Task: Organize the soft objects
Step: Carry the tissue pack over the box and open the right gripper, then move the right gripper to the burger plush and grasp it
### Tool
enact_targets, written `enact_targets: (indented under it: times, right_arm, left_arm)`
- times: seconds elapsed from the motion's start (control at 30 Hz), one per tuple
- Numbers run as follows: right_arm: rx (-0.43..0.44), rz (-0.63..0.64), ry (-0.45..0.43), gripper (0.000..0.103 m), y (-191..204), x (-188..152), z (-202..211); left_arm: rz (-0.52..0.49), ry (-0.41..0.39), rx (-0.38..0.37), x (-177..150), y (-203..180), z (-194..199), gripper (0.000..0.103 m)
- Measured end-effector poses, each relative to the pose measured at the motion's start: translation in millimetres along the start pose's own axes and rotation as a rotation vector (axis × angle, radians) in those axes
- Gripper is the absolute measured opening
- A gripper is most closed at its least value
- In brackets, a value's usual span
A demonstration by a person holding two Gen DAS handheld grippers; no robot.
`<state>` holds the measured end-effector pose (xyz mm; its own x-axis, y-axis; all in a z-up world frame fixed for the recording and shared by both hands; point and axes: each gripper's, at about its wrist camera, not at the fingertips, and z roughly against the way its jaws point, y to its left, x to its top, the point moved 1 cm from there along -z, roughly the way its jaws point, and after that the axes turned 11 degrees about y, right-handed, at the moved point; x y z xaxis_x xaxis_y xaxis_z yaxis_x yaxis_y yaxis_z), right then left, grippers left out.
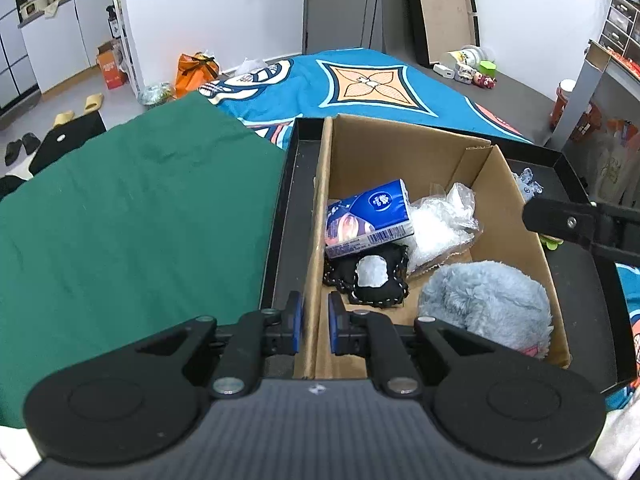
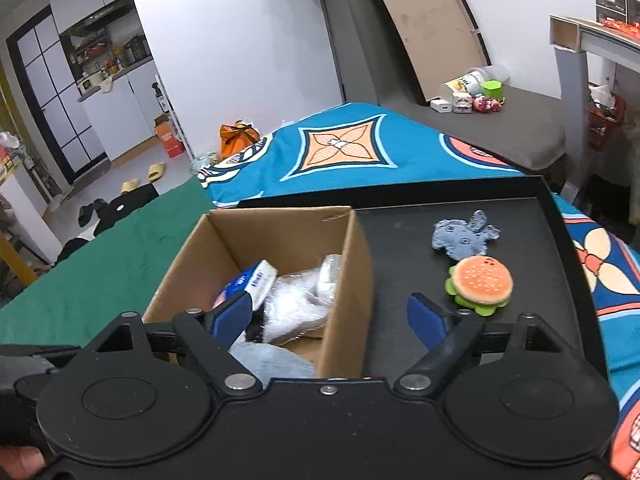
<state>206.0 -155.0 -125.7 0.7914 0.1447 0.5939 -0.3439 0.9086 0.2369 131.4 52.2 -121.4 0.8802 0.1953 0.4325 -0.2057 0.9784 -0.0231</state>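
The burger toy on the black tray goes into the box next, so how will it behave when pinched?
The burger toy looks like stitched plush, so it probably squashes and weighs little. Lying flat on the black tray, it seems unlikely to roll. Its fuzzy fabric should grip rather than slip.

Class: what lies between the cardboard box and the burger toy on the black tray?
Only bare black tray separates cardboard box and burger toy, seen in the right wrist view.
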Motion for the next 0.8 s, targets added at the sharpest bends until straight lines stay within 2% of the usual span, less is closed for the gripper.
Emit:
enact_targets:
  times: [0.23, 0.4, 0.63, 0.8]
  right_arm:
    - [-0.013, -0.022, 0.001, 0.086, -17, -2, 2]
    - [-0.022, -0.055, 0.011, 0.086, -35, -6, -2]
    - [-0.04, -0.086, 0.038, 0.086, -54, -12, -13]
    - [-0.056, -0.107, 0.054, 0.086, -69, -13, -24]
  left_arm:
    - [-0.01, 0.009, 0.01, 6, -5, -1, 0.022]
    - [-0.028, 0.002, 0.042, 9, -14, -2, 0.046]
    - [-0.06, -0.009, 0.09, 14, -25, -8, 0.064]
    - [-0.07, -0.004, 0.085, 17, -31, -11, 0.085]
